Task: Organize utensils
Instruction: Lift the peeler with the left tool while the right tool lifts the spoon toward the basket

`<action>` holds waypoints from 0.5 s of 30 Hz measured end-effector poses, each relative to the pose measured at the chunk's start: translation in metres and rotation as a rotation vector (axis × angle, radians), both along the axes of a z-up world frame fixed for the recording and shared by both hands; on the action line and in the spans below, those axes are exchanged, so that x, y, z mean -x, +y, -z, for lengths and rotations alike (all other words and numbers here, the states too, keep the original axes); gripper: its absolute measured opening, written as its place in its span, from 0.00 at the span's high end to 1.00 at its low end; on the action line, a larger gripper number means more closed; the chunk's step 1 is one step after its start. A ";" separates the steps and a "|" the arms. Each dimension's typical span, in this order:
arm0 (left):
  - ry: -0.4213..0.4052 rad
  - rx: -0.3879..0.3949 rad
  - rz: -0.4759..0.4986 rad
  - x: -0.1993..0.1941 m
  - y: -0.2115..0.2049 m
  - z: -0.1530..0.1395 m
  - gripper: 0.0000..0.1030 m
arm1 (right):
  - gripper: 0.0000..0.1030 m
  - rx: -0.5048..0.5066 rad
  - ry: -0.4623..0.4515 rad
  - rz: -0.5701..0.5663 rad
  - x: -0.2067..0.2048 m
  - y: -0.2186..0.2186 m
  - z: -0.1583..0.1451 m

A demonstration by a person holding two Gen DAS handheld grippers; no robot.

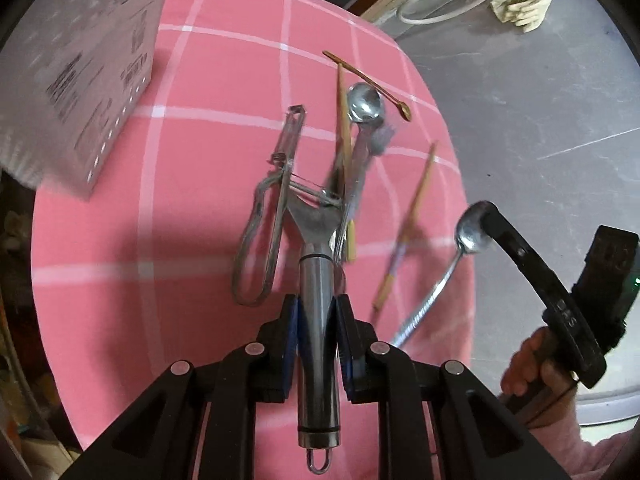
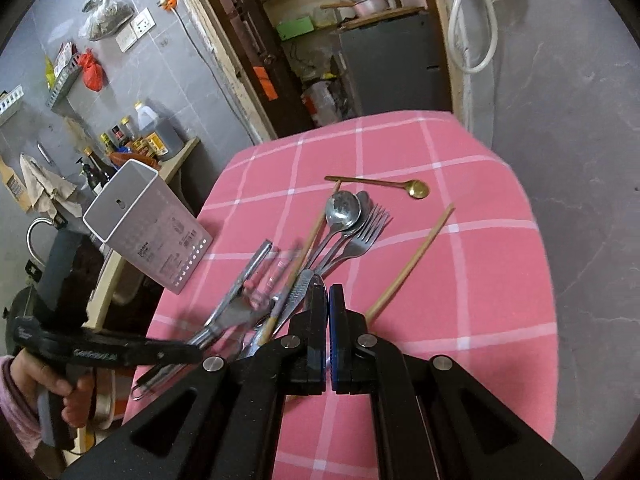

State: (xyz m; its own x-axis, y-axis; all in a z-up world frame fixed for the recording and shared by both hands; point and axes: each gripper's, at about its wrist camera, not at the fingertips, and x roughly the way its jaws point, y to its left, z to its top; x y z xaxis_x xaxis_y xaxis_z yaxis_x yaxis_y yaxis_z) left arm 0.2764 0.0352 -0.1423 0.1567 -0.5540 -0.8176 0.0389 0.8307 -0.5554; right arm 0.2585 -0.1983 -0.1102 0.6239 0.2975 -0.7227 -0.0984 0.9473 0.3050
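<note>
The steel peeler (image 1: pixel 316 280) is clamped in the left gripper (image 1: pixel 317 320); a spoon (image 1: pixel 470 234) is pinched by the right gripper (image 2: pixel 328 300). Next, transfer into the white holder (image 2: pixel 148 224) at the table's far left edge is judged due.

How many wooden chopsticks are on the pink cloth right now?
2. The lone chopstick lies by itself right of the cutlery pile; the second chopstick runs through that pile. More could be hidden underneath.

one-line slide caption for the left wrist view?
Left gripper clamps a steel Y-peeler above loose cutlery on the pink checked cloth; right gripper carries a spoon.
</note>
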 end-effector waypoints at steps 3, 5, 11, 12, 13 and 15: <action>-0.003 0.021 0.009 0.012 0.001 -0.010 0.83 | 0.98 0.002 -0.016 0.021 0.009 -0.005 -0.008; -0.008 0.047 0.007 0.020 0.005 -0.018 0.83 | 0.98 0.001 -0.028 0.035 0.014 -0.008 -0.014; -0.002 0.149 -0.014 0.029 0.013 -0.034 0.83 | 0.98 0.022 -0.068 0.065 0.023 -0.010 -0.028; 0.002 0.161 -0.014 0.031 0.013 -0.035 0.83 | 0.98 0.029 -0.075 0.069 0.024 -0.009 -0.030; 0.005 0.177 -0.012 0.032 0.013 -0.036 0.83 | 0.98 0.036 -0.083 0.073 0.025 -0.010 -0.033; 0.006 0.207 -0.012 0.035 0.013 -0.037 0.83 | 0.98 0.048 -0.097 0.081 0.026 -0.010 -0.038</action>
